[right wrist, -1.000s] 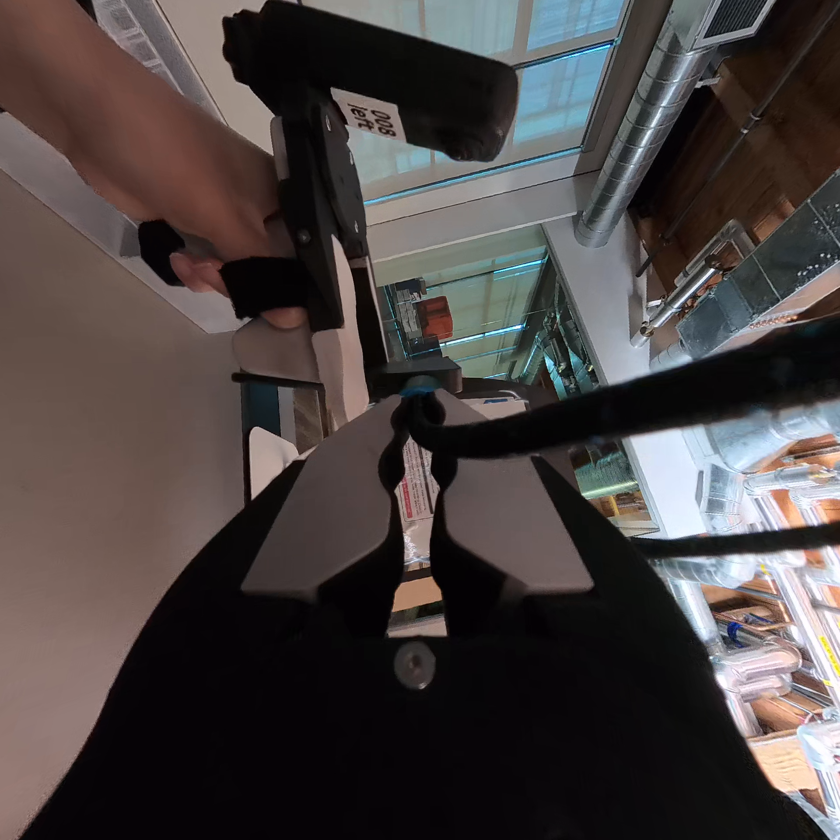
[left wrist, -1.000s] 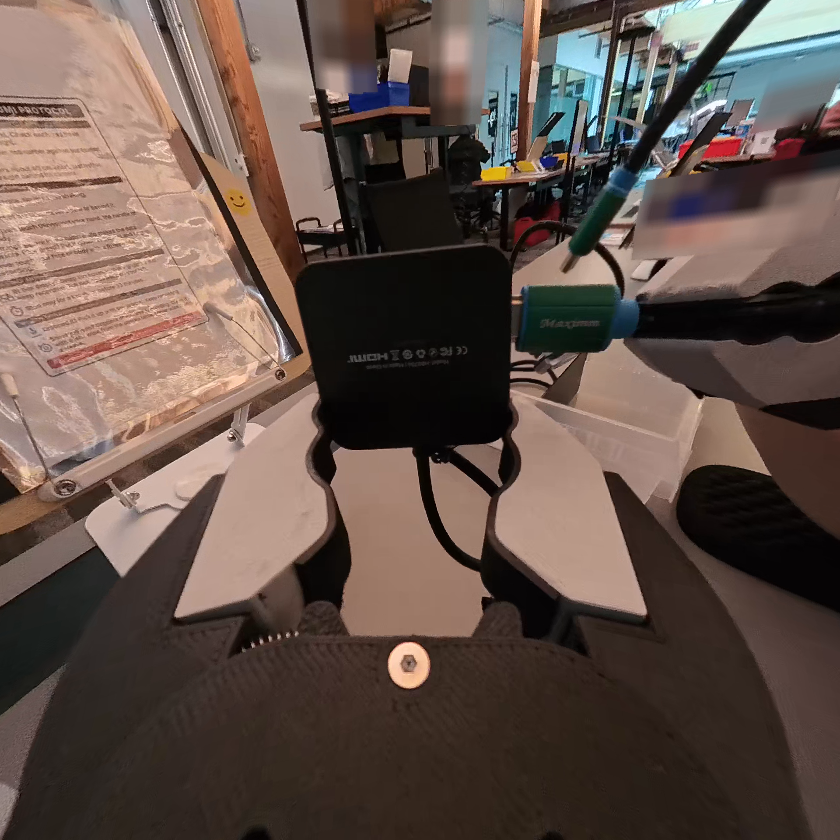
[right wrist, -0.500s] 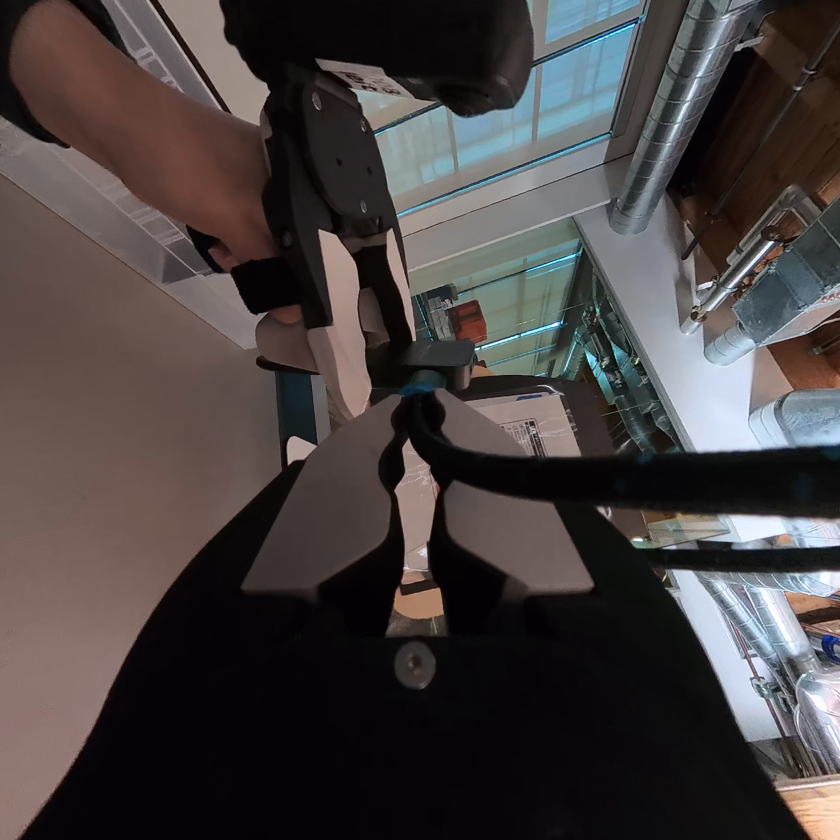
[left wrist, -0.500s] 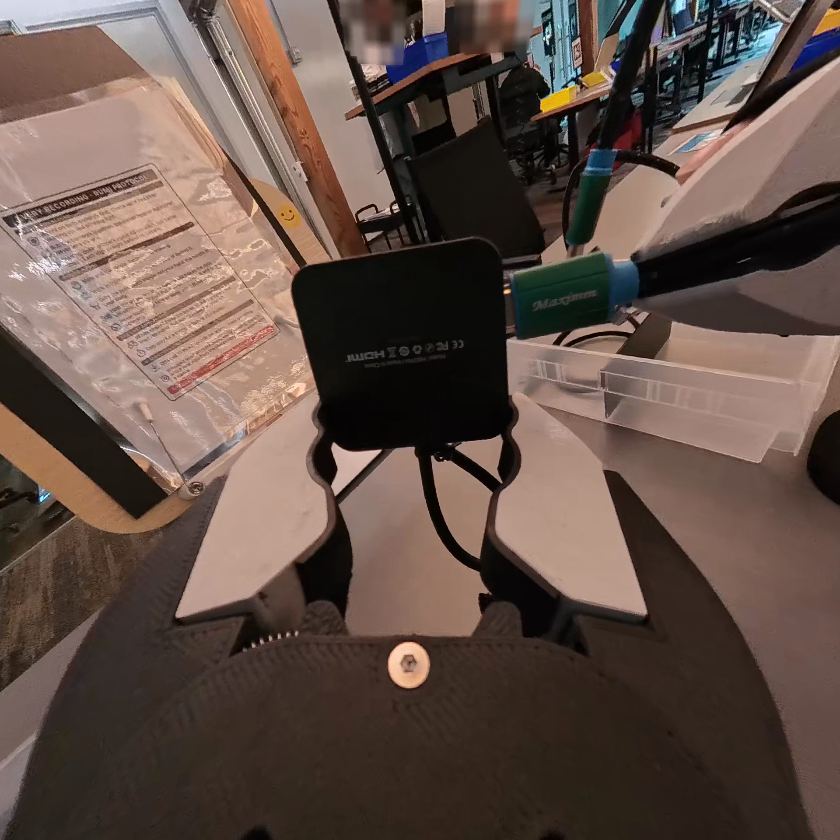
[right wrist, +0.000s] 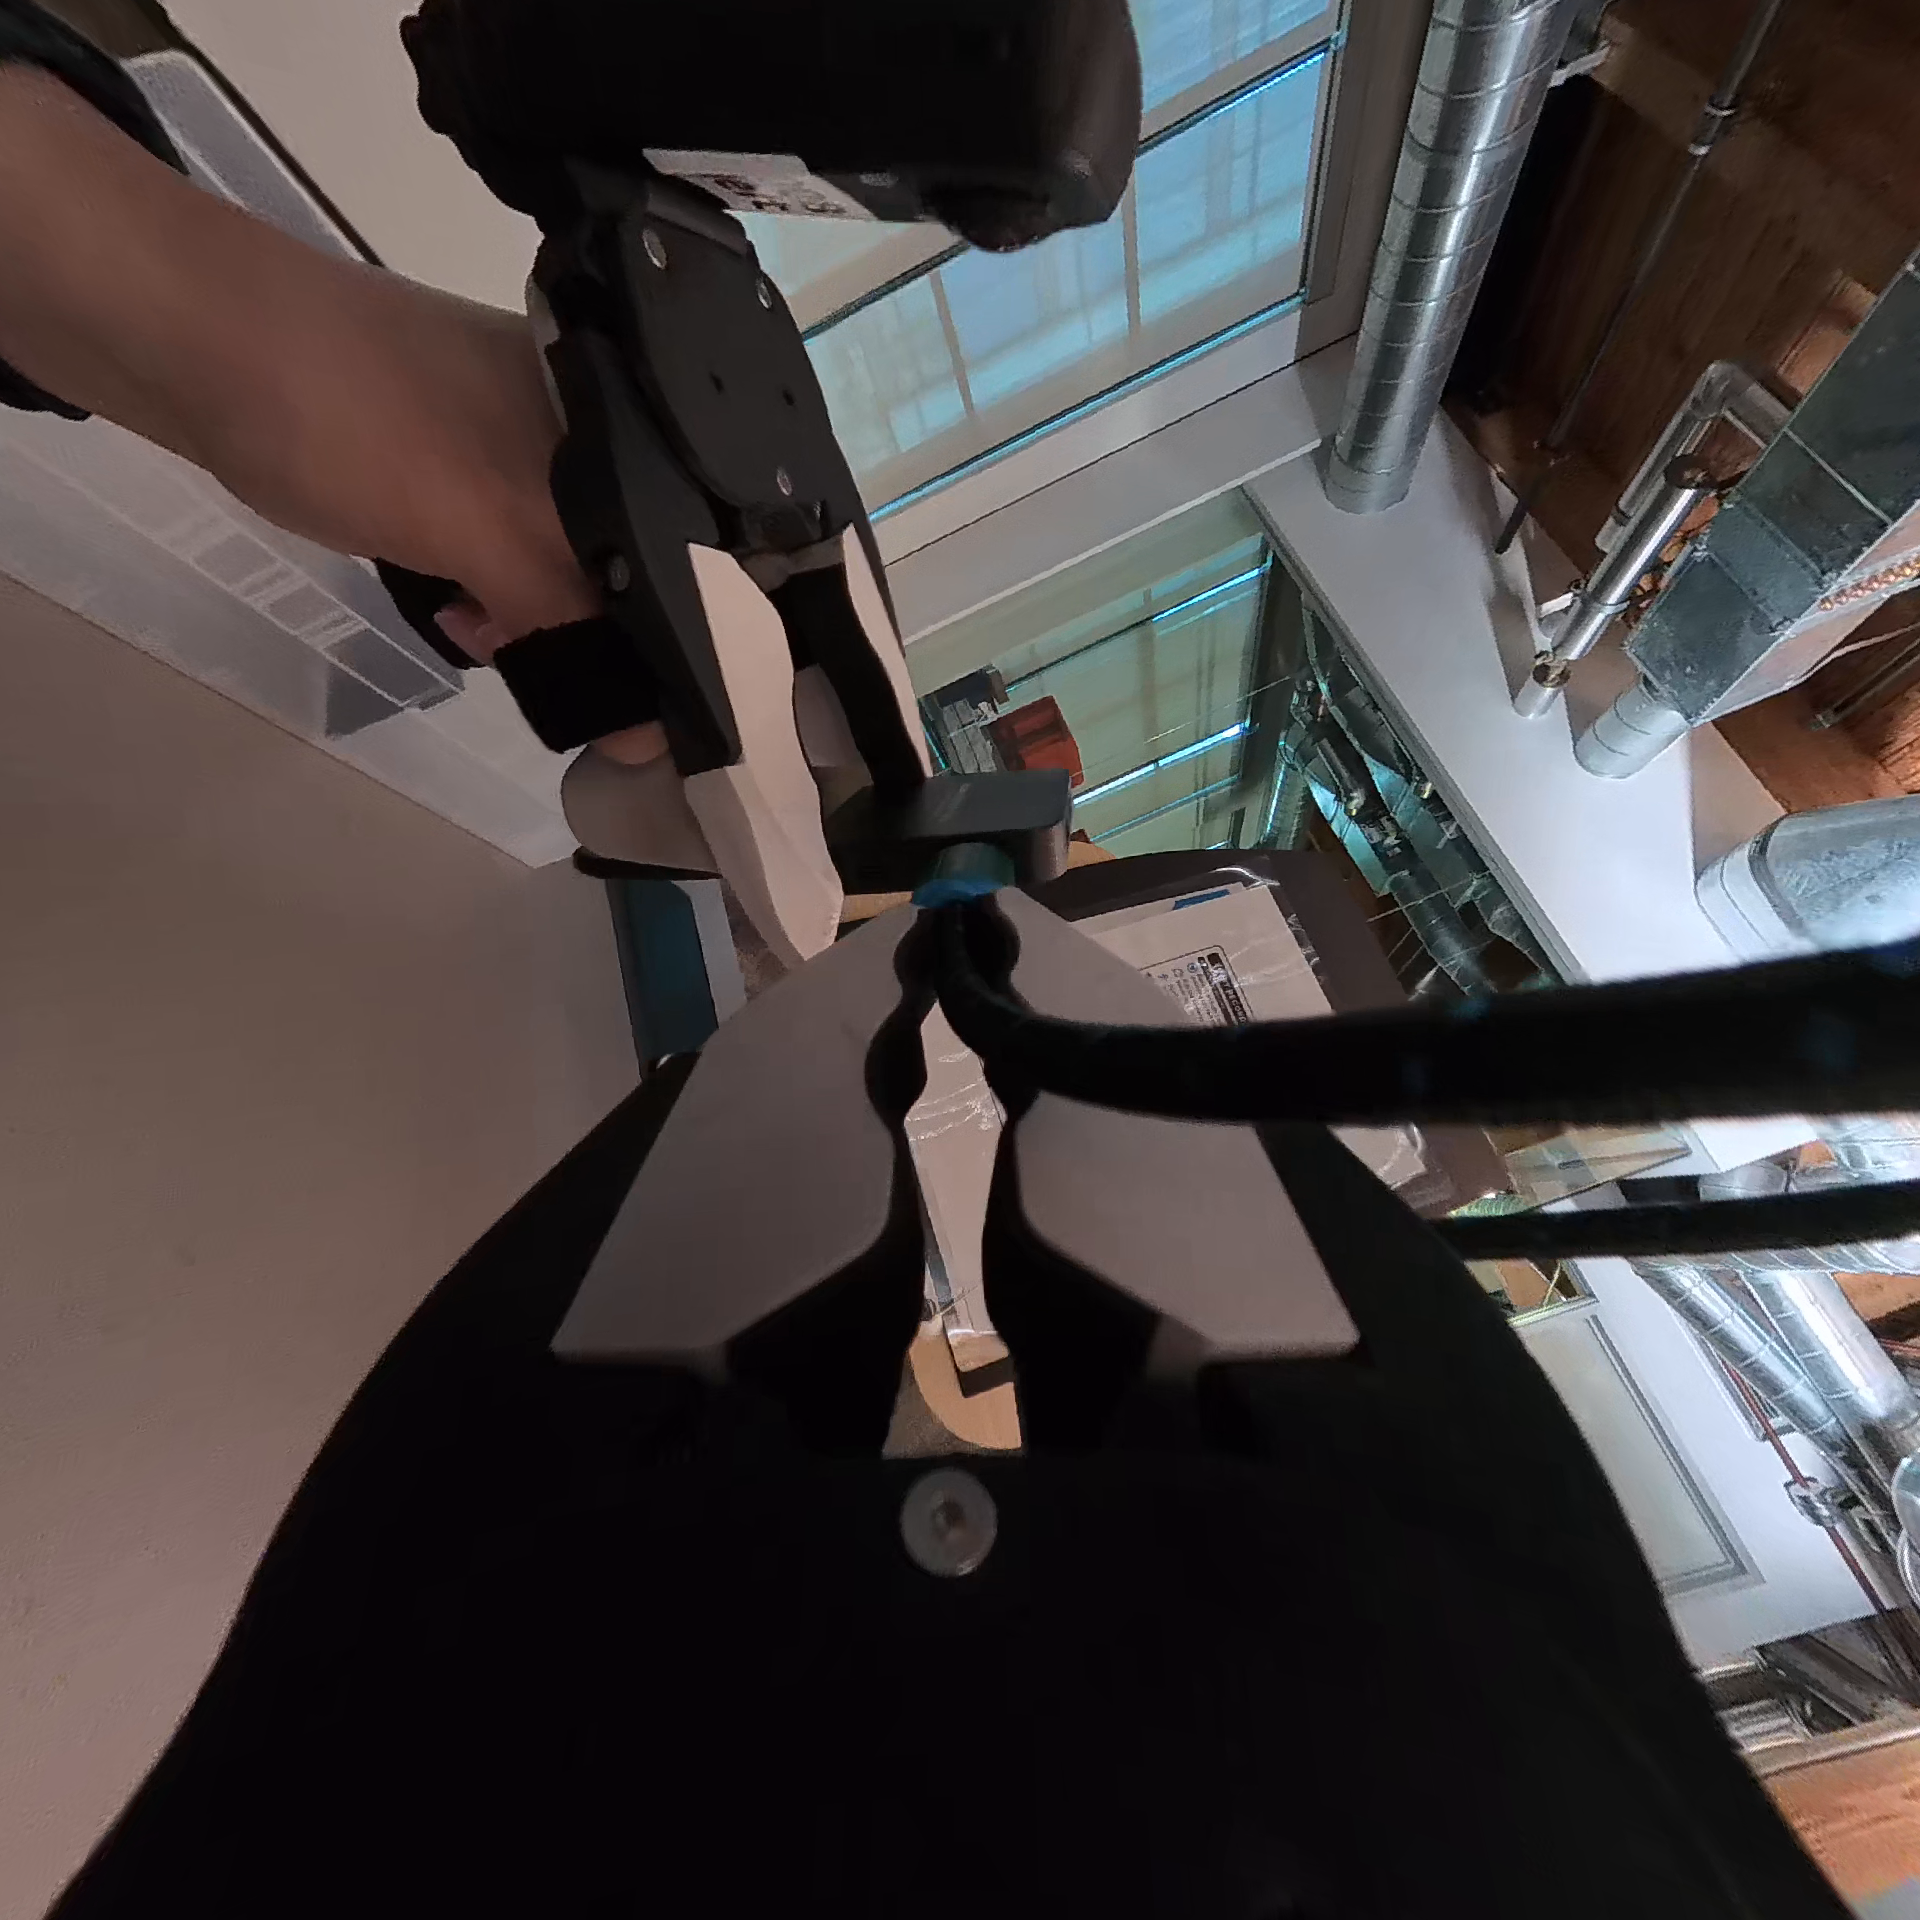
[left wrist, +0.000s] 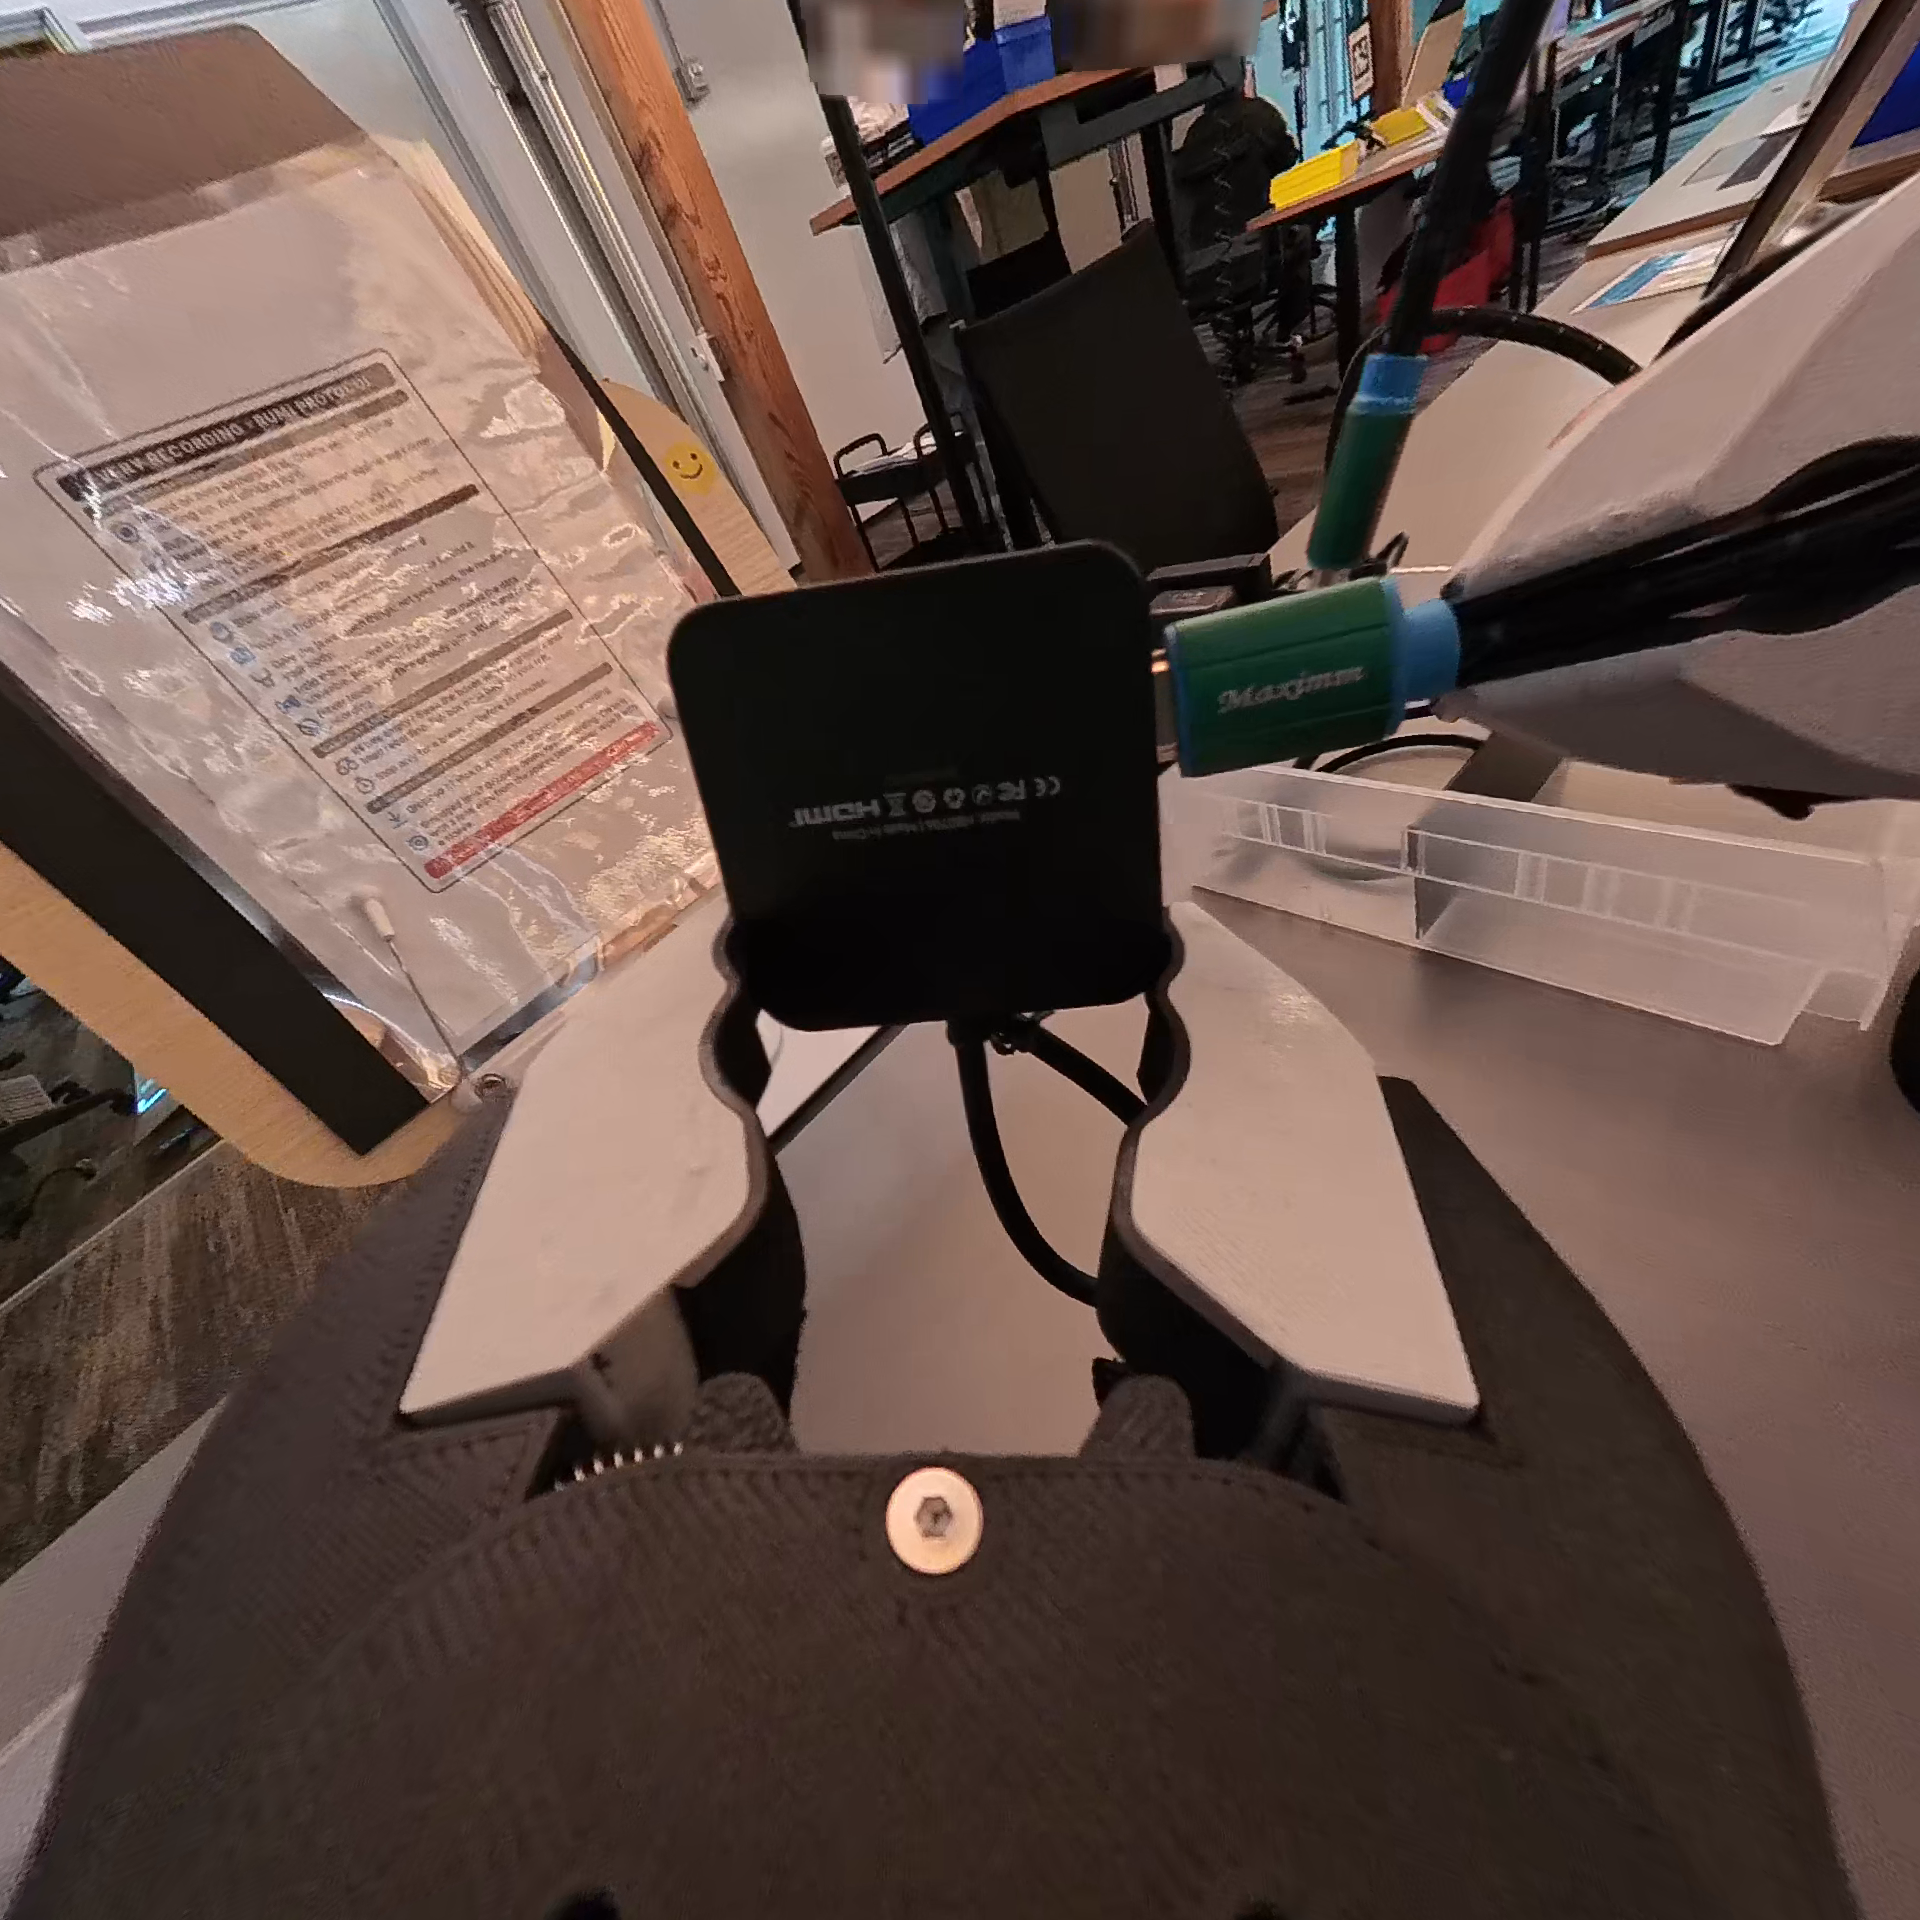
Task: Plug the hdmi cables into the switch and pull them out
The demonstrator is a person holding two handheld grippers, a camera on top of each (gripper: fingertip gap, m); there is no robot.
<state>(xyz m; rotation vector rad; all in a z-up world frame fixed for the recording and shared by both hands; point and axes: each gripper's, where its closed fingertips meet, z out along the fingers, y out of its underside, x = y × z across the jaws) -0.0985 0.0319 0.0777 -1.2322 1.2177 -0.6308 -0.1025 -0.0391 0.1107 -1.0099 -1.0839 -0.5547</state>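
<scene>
Since 1 second ago the left gripper has swung with the switch it carries, so the clear plastic bin now lies lower and to the right of the switch and the laminated sheet has slid further left of it; the grasp itself has not changed. That gripper is clenched on the lower edge of the black square switch, which stands upright above the table with its printed face toward the camera. 2 thin black leads hang from the bottom of the switch between the fingers.

At the right edge of the switch, the green HDMI plug with a blue collar sits with its metal tip at the port; whether it is fully seated cannot be told. Its black cable runs back into the right gripper, which is closed on the cable just behind the blue collar. A second green plug hangs loose above and right of the switch, apart from it.

From the right wrist view, the switch appears edge-on just beyond the fingertips, with the person's hand holding the left gripper's handle to its left.
</scene>
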